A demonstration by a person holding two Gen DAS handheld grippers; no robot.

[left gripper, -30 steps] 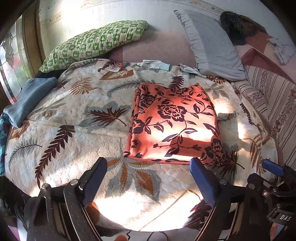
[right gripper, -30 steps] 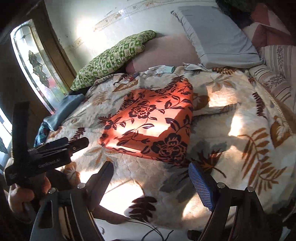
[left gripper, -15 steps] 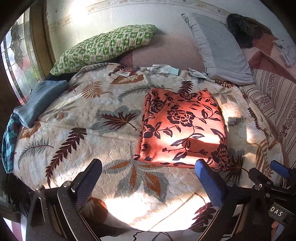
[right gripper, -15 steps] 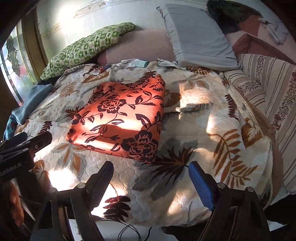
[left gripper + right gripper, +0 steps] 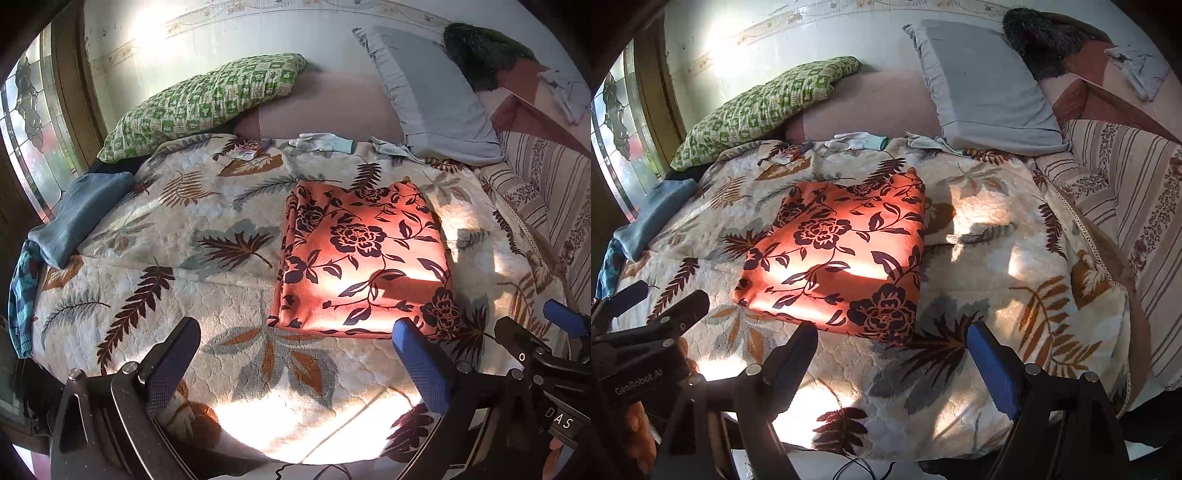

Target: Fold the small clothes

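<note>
Left hand-held gripper (image 5: 293, 363) jaws opening wider, nothing between.

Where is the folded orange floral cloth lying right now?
The orange floral cloth lies flat mid-bed on the leaf-print blanket, beyond both open grippers, right of centre in the left wrist view, below the grey pillow.

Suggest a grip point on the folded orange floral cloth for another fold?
Probably the near right corner of the folded orange floral cloth, approached from the bed's front edge with the right gripper. The cloth lies flat on the leaf-print bedspread with stacked layers ending there, so a low pinch can catch them all. Both grippers are empty; the left gripper is opening.
</note>
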